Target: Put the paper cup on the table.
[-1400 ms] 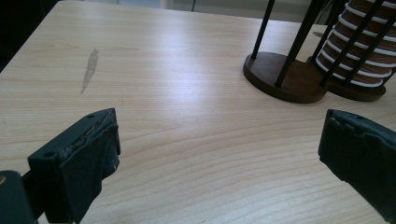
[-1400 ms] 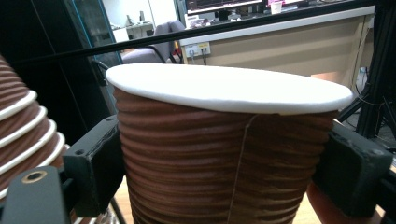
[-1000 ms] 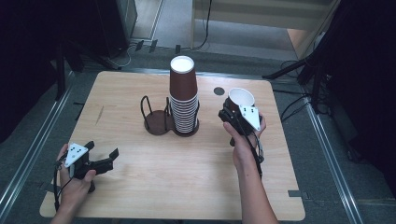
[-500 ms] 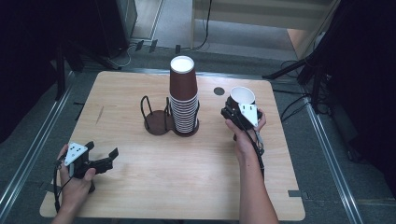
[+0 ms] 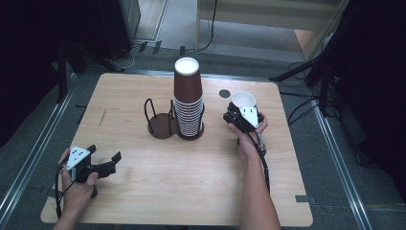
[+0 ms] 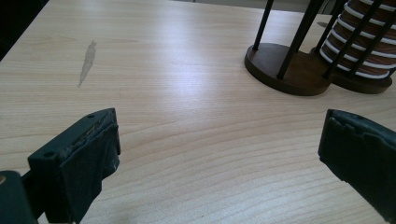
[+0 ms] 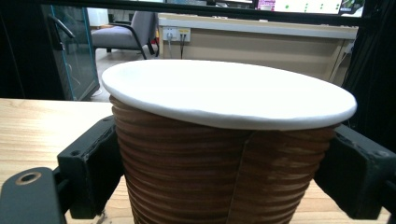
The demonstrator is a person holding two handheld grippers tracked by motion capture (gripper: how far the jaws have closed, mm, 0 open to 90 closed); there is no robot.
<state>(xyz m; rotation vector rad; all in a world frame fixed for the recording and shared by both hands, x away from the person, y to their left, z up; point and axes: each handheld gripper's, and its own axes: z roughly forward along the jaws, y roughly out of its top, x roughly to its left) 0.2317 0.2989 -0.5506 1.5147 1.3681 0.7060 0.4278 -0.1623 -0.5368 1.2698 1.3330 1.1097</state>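
So the right tongs (image 5: 238, 115) have one ribbed brown paper cup (image 5: 242, 101) clamped between the jaws, one jaw on each side of the cup wall just under the white rim. You can see that really well in the right gripper view, where the cup (image 7: 224, 154) sits snug between both black jaws. In the high view it's over the right side of the table (image 5: 158, 191), to the right of the cup stack (image 5: 188, 103) and apart from it. Can't tell if it's lifted off the wood or resting on it.

Progress-wise, my read is it's early days. The stack is tall and sits in one ring of the dark wire cup holder (image 5: 159, 120), while the ring next to it is empty. Just one cup is out and in hand, so if the job is moving cups between the stack and the holder, nearly all of it is left. Which way this cup is headed I honestly can't say.

The left tongs (image 5: 103, 162) are parked near the front left corner of the table, jaws spread wide, gripping nothing. The left gripper view shows bare wood between them, with the holder base (image 6: 292, 70) well ahead.
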